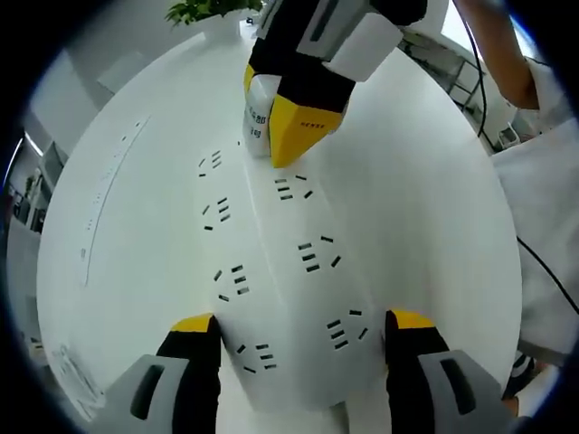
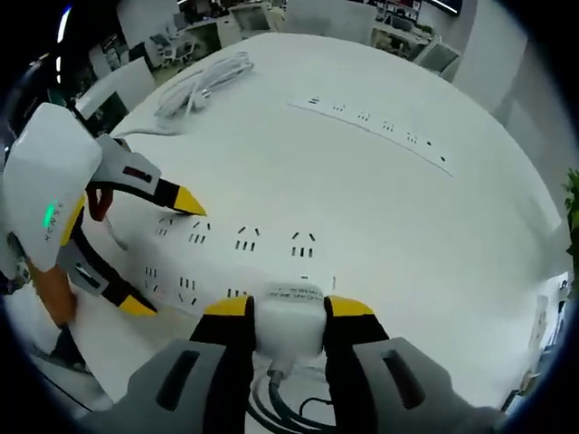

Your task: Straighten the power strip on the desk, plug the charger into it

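Right gripper [image 2: 288,312] clamps charger [image 2: 288,321] over power strip [image 1: 289,271], left gripper [image 1: 303,330] open astride it; misaligned prongs could shove the strip.

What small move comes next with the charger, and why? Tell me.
Probably lower the right tongs straight down: they grip the charger over the power strip near an outlet, while the left tongs straddle the strip's end, steadying it.

White desk [image 2: 470,235]; power strip [image 1: 280,271], coiled cable [image 2: 204,86].
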A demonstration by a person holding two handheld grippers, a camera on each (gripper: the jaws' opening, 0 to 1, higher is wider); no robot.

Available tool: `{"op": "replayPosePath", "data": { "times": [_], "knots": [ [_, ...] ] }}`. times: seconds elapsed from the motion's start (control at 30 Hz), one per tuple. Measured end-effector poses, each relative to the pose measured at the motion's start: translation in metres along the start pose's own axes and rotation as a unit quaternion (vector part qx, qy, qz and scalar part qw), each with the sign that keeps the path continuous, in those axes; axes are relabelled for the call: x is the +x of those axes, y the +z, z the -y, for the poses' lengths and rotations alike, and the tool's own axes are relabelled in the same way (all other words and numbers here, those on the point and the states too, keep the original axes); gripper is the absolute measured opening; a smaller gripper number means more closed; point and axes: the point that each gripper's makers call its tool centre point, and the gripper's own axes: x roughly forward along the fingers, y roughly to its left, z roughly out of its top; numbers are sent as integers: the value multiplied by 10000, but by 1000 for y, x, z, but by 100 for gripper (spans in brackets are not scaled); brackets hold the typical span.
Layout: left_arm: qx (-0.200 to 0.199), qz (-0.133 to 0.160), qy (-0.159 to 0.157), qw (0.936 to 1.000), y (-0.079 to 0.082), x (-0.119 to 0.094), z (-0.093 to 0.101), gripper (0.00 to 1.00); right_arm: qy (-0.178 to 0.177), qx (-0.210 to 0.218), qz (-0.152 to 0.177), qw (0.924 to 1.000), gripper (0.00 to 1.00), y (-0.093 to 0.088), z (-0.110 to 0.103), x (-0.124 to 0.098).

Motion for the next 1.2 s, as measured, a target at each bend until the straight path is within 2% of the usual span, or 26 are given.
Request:
{"op": "replayPosePath", "data": {
  "times": [0.03, 0.13, 0.23, 0.3, 0.37, 0.47, 0.53, 0.63, 0.67, 0.7, 0.73, 0.77, 0.8, 0.83, 0.87, 0.9, 0.93, 0.97, 1.0, 1.03, 1.07, 1.13, 1.2],
  "knots": [
    [-1, 9, 0, 10000, 0, 0, 0, 75, 38, -26, 50, 10000, 28, -1, -1, -1],
    [-6, 14, 1, 10000, 0, 0, 1, 75, 336, -604, 356, 9970, 29, 2, -3, -10],
    [-5, 35, -2, 10000, 1, 0, 0, 75, 650, -513, 971, 9918, 24, 11, -1, -39],
    [-6, 37, -2, 10000, 1, 1, 1, 75, 626, -514, 1682, 9824, 28, 24, 10, -66],
    [-7, 29, 1, 10000, 1, 1, 1, 75, 564, -705, 2330, 9683, 40, 30, 17, -90],
    [-10, 24, 4, 10000, 2, 1, 2, 75, 520, -859, 2821, 9541, 55, 27, 29, -112],
    [-19, 22, 8, 10000, 2, 1, 3, 75, 601, -854, 3041, 9469, 55, 22, 32, -124],
    [-29, 14, 13, 10000, 3, 1, 3, 75, 741, -1182, 3545, 9246, 55, 20, 26, -144],
    [-32, 12, 14, 10000, 2, 1, 2, 75, 658, -1408, 3974, 9044, 55, 24, 23, -156],
    [-35, 15, 15, 10000, 3, 1, 2, 75, 558, -1770, 4512, 8729, 55, 26, 16, -172],
    [-36, 23, 15, 10000, 3, 1, 3, 75, 484, -2080, 4978, 8406, 55, 18, 8, -186],
    [-36, 29, 15, 10000, 3, 1, 3, 75, 480, -1962, 5204, 8297, 56, 11, 6, -193],
    [-36, 32, 15, 10000, 3, 1, 3, 75, 591, -1836, 5465, 8149, 59, 5, 3, -199],
    [-36, 33, 14, 10000, 4, 1, 3, 75, 823, -1663, 5849, 7896, 65, 2, -2, -205],
    [-36, 34, 14, 10000, 4, 2, 3, 75, 1012, -1438, 6121, 7710, 75, 2, -5, -208],
    [-35, 27, 14, 10000, 4, 2, 3, 75, 1332, -1068, 6511, 7396, 81, 9, -10, -209],
    [-32, 16, 15, 10000, 4, 2, 3, 75, 1576, -668, 6772, 7157, 86, 19, -10, -205],
    [-31, 9, 15, 10000, 5, 2, 4, 75, 1908, -338, 6872, 7002, 90, 28, -12, -198],
    [-34, 7, 16, 10000, 5, 2, 4, 75, 2412, 27, 6865, 6860, 92, 36, -16, -194],
    [-40, 24, 18, 10000, 5, 2, 4, 75, 2765, 263, 6716, 6869, 91, 42, -18, -187],
    [-43, 53, 16, 10000, 5, 2, 4, 75, 2634, 133, 6669, 6969, 89, 44, -14, -183],
    [-38, 94, 10, 9999, 6, 2, 5, 75, 2190, -394, 6639, 7139, 89, 40, -12, -181],
    [-23, 91, 3, 10000, 6, 2, 5, 75, 1951, -784, 6357, 7427, 92, 33, -8, -169]
  ]
}}
